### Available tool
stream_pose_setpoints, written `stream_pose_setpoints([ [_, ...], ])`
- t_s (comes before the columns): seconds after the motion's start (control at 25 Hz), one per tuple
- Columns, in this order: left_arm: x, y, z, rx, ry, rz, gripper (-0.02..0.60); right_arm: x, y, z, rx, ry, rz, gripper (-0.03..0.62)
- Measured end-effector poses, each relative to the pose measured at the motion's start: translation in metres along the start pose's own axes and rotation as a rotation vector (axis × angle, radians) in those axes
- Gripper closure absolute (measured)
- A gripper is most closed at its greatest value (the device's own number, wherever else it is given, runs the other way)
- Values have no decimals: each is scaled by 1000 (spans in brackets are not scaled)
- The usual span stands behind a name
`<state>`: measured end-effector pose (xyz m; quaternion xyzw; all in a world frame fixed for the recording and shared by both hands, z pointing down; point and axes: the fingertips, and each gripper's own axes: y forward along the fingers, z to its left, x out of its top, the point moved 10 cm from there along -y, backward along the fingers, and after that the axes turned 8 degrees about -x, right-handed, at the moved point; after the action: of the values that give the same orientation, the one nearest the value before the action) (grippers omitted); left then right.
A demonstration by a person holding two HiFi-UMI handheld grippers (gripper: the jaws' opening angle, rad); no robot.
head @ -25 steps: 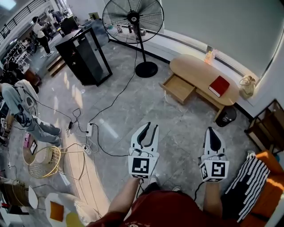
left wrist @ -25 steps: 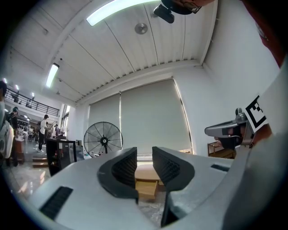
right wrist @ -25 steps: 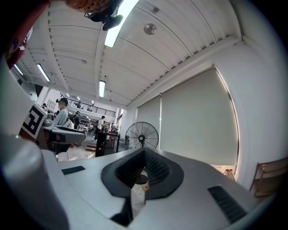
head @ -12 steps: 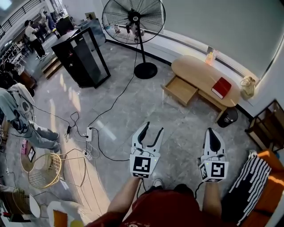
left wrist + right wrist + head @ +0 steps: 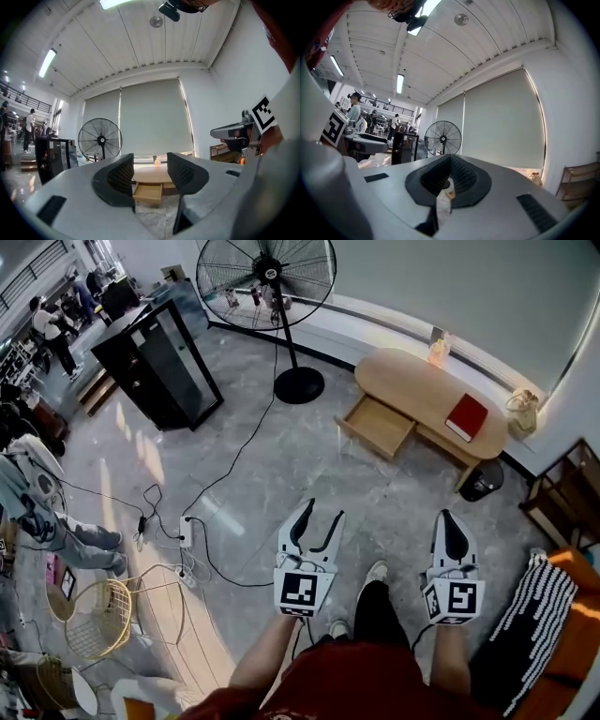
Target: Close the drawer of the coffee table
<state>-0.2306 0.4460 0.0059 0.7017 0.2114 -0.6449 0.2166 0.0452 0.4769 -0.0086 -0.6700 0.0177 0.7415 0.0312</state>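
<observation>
The oval wooden coffee table [image 5: 412, 382] stands by the far wall, and its drawer [image 5: 379, 426] is pulled out toward me. My left gripper [image 5: 323, 511] is held level over the floor, well short of the table, open with nothing between its fingers. In the left gripper view the open drawer [image 5: 148, 192] shows far off between the jaws of the left gripper [image 5: 150, 163]. My right gripper [image 5: 446, 517] hovers beside it, shut and empty. The right gripper view shows the right gripper [image 5: 448, 178] with its pads together.
A red book [image 5: 466, 418] and a small bottle [image 5: 437, 352] lie on the table. A black bin [image 5: 482, 483] stands by its right end. A standing fan [image 5: 297, 383], a black cabinet [image 5: 159, 362], floor cables with a power strip [image 5: 185, 532] and a striped cushion [image 5: 539, 620] surround the floor.
The left gripper's jaws have spread wider. Both grippers and the person have advanced toward the table; a foot now shows between the grippers.
</observation>
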Motion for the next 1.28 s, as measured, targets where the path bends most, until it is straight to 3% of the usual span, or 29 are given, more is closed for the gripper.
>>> stream_pose_setpoints([
  [0.36,3,99,26,11,17,5,374,-9,99,-48,0,28,0,597],
  [0.88,14,269,34,3,7,75,330,-24,237,-145,2,84,26,597],
  [1.28,10,341,37,-10,-18,72,285,-39,290,-189,-10,102,27,597],
])
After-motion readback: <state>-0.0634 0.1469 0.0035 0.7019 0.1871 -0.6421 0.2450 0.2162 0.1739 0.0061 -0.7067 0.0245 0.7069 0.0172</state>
